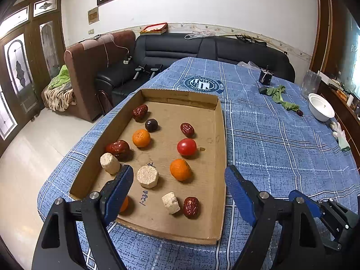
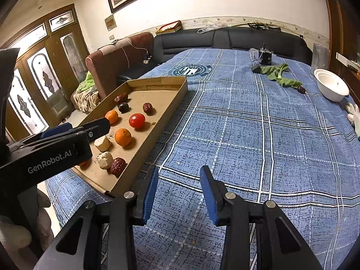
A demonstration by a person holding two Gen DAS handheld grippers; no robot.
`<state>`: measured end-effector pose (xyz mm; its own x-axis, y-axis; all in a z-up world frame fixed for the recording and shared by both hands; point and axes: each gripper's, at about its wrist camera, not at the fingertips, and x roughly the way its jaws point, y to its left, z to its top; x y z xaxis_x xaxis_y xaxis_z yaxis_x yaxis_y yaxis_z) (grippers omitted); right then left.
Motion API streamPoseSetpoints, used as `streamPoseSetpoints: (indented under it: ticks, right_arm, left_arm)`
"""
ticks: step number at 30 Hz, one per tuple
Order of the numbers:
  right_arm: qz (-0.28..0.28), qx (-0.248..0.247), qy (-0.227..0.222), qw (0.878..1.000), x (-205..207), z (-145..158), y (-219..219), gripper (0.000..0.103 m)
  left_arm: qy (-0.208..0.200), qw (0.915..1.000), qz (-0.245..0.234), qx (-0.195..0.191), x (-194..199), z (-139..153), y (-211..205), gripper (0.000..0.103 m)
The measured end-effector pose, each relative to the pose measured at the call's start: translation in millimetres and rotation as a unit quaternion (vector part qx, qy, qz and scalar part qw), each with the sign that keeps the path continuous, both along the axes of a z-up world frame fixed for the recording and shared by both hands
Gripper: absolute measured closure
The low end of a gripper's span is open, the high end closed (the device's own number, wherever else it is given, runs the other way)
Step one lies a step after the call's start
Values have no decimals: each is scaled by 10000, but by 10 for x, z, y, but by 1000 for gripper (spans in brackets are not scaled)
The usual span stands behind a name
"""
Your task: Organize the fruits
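Two grippers are hovering with jaws apart, holding nothing: the left gripper (image 1: pixel 180 175) over the cardboard tray (image 1: pixel 221 135) of fruits, the right gripper (image 2: pixel 178 180) over the blue-clothed tabletop (image 2: pixel 270 135).

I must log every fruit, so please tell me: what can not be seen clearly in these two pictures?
- Orange fruit at the tray's near corner: left view, mostly behind a left finger; right view, behind the left gripper body.
- Small dark item by the green cloth: too small to identify.
- Bowl contents: hidden by its rim.
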<state>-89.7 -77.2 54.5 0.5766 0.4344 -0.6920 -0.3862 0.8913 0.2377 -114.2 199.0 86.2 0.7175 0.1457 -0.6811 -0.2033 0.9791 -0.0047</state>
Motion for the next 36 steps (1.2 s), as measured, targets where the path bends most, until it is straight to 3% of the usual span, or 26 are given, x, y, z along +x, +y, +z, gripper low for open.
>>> streamPoseSetpoints:
  ticks: [15,27,32,36]
  right_arm:
    - [120,-381,-335,9986,-100,21,152,59]
    - [149,-498,-490,9974,-148,45,219,56]
    - [88,-394,-668,9969,-245,136,157,56]
    - [82,-329,-812,9961,-342,202,99,56]
  left_arm:
    - [-159,9991,371,-118,-33,-7,127,20]
    - [-174,9992,306,-194,-57,-41,115,19]
    - [-657,9958,588,248,-252,129,29,18]
    - [-1352,9828,1027,732,-528,361,-76,0]
